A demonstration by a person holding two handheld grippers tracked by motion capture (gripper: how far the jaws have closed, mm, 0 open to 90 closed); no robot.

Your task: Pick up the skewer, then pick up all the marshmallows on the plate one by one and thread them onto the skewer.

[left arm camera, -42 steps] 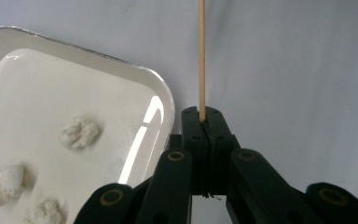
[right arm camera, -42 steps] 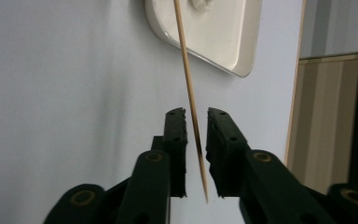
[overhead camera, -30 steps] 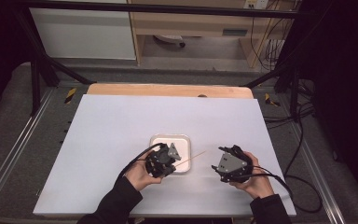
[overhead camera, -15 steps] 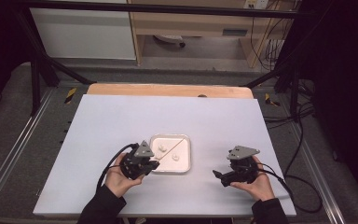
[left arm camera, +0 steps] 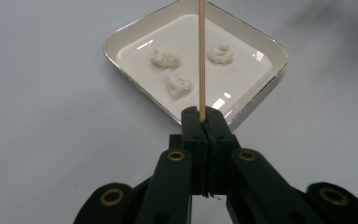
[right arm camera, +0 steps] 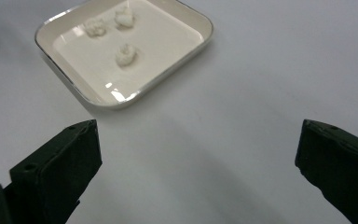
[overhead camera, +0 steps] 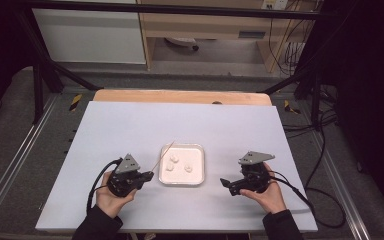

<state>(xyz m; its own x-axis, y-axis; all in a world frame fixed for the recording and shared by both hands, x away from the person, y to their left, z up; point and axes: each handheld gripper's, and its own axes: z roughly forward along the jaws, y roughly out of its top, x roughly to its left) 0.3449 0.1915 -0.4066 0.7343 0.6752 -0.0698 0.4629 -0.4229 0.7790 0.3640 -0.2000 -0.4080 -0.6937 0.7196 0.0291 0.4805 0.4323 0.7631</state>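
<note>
1. Gripping a thin wooden skewer (left arm camera: 202, 56), the left gripper (overhead camera: 147, 176) has its jaws pressed together on the stick's lower end.
2. From the jaws the skewer runs up over the near rim of the tray (left arm camera: 121, 39), its far end above the tray's other side in the left gripper view.
3. In the high view the skewer (overhead camera: 162, 155) slants from the left gripper toward the tray's (overhead camera: 200, 165) far left corner.
4. Three white lumps (overhead camera: 173, 158) lie in the tray, apart from one another.
5. The tray sits on the white table (overhead camera: 130, 125), between the two grippers.
6. The right gripper (overhead camera: 226, 182) sits just right of the tray; its jaws have just been opening and now stand wide apart with nothing between them.
7. Both hands rest near the table's front edge, the left hand (overhead camera: 111, 197) and right hand (overhead camera: 270, 196) each around its gripper.
</note>
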